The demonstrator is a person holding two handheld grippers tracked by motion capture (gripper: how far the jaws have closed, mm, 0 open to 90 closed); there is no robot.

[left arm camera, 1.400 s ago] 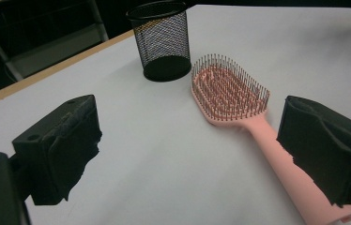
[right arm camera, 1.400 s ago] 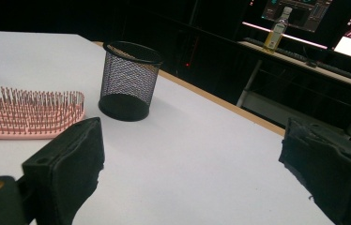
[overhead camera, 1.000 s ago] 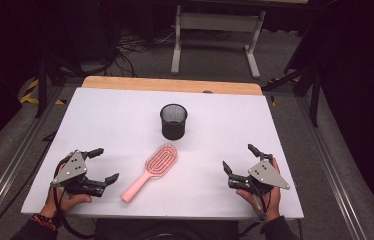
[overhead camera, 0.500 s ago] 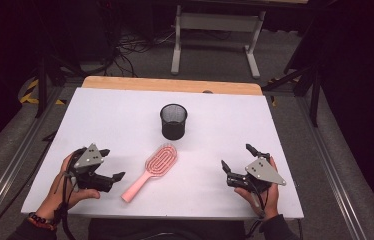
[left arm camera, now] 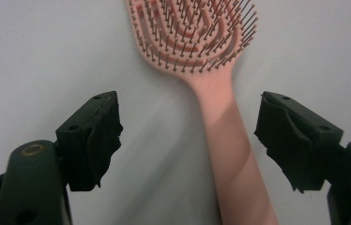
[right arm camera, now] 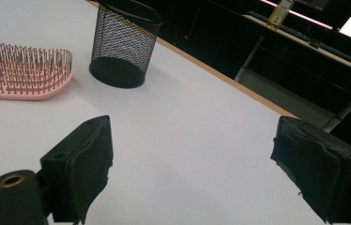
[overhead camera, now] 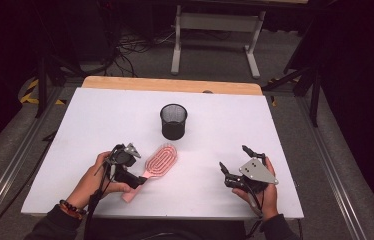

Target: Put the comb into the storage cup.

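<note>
We see the left hand-held gripper (overhead camera: pixel 134 176) poised over the handle of a pink hairbrush (overhead camera: pixel 156 163), near the front edge of the white tabletop (overhead camera: pixel 90 120). In the left gripper view, its two black jaws stand apart on either side of the handle, with clear gaps between pads and handle; the jaws have just been closing, with the handle between them, but they do not press on it. The hairbrush (left arm camera: pixel 211 70) lies flat, bristles up, its oval vented head pointing away from the person and slightly to the right, its handle running back beneath the gripper. The person's left hand (overhead camera: pixel 92 180), with a beaded bracelet at the wrist, holds the gripper body from the near side.

Just beyond the brush head stands a black wire-mesh pen cup (overhead camera: pixel 173 121), upright, near the middle of the tabletop and apart from the brush.

Well to the right, the right hand-held gripper (overhead camera: pixel 235 165) sits low over bare tabletop, its jaws wide with nothing between them; they have just been closing a little. The right gripper view looks across to the mesh cup (right arm camera: pixel 122 47) and the brush head (right arm camera: pixel 23 75).
</note>
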